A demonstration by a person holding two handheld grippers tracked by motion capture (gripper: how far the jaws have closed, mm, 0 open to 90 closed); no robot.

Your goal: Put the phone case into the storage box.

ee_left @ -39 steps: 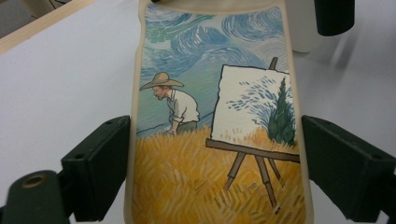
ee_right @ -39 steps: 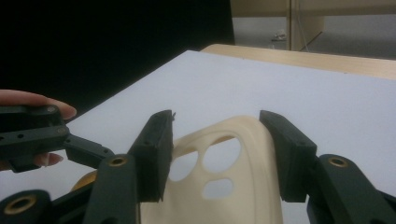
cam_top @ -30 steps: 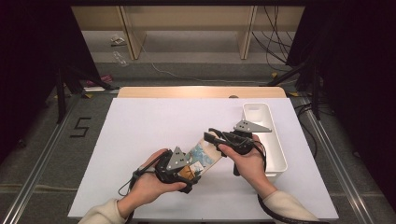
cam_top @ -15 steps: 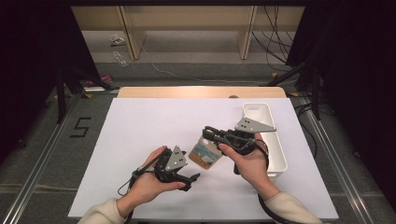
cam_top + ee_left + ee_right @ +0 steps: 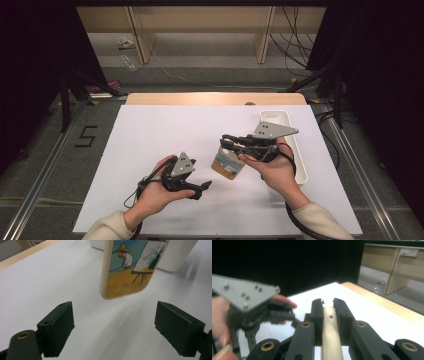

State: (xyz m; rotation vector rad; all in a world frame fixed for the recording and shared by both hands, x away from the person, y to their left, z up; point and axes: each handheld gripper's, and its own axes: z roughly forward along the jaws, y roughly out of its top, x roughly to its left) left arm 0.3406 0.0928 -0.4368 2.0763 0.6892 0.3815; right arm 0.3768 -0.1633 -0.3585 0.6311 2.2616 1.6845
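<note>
White sheeting covers the table (image 5: 150, 135), with a bare wooden strip along its far edge and dark floor, cables and pale shelving beyond.

Right gripper (image 5: 226, 141): you hold it raised over the middle-right of the table, jaws pointing toward your left. The jaws are clamped on the top edge of a flat wooden board (image 5: 227, 164) with rounded corners and a painted picture on its face; the pads press its two faces, and the right gripper view shows the pale edge of the board (image 5: 329, 335) running between them. The board hangs below the jaws, clear of the white surface, tilted slightly.

Left gripper (image 5: 202, 188): you hold it low over the near-middle of the table, jaws pointing toward your right, toward the hanging board. Its jaws stand wide apart with nothing between them; the two black pads (image 5: 57, 327) frame bare table. They have just been narrowing slightly. In the left gripper view the board (image 5: 130, 272) hangs ahead of the jaws and apart from them, its picture showing a figure in a straw hat at an easel.

White tray (image 5: 292, 145): a long, narrow bin at the right of the table, just behind your right hand (image 5: 272, 170). Its rounded wall (image 5: 175, 255) also appears behind the board in the left gripper view.
</note>
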